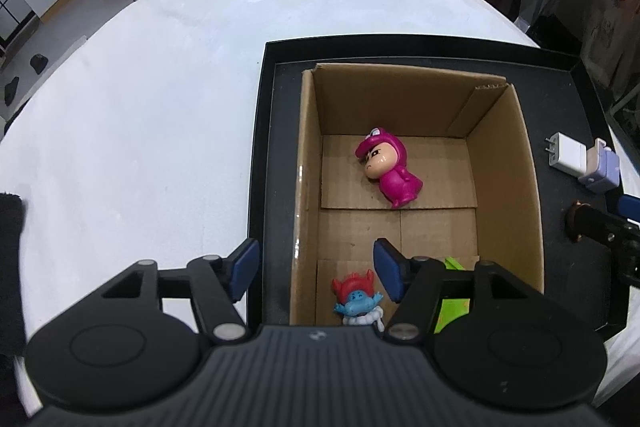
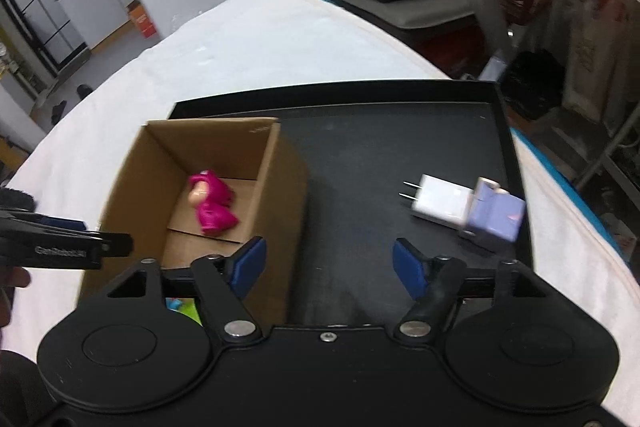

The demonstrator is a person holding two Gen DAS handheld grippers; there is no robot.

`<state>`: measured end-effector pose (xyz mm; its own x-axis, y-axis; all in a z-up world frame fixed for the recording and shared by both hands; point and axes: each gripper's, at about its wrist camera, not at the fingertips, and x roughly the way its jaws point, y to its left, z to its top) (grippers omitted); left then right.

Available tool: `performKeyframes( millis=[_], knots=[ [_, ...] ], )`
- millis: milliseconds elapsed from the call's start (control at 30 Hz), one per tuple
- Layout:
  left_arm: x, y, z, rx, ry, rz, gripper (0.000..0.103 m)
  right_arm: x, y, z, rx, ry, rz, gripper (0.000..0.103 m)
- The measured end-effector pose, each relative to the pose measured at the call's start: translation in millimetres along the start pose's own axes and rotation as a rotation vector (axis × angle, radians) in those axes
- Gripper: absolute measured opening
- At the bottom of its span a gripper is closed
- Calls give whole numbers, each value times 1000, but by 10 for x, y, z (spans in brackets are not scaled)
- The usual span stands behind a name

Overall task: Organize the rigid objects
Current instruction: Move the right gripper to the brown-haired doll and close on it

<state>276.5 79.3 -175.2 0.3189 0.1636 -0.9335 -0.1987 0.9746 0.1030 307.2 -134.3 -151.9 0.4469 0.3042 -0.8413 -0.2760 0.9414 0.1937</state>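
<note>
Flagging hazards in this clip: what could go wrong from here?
The white charger and purple adapter touch, so the open right gripper may grab or shove both. The open left gripper straddles the cardboard box wall and could snag it. Any drop could hit the pink figure.

A table draped in a white cloth (image 1: 160,107) carried a shallow black rectangular tray (image 1: 256,163). The tray lay flat on the cloth, with white cloth showing along its far and left edges.
</note>
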Motion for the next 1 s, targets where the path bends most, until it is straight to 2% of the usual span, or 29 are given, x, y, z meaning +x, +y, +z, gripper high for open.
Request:
performKeyframes(
  millis=[200,433,867,1000],
  knots=[
    [60,-67,-36,13,22,21,66,38,-157,-120,31,-9,-83,86],
    [88,-124,-43,23,38,52,67,168,-347,-248,82,-11,-119,86],
    [111,-194,39,5,47,73,67,399,-598,-400,165,-8,-240,86],
    [93,-183,48,-12,44,68,67,484,-636,-408,160,-9,-274,82]
  ],
)
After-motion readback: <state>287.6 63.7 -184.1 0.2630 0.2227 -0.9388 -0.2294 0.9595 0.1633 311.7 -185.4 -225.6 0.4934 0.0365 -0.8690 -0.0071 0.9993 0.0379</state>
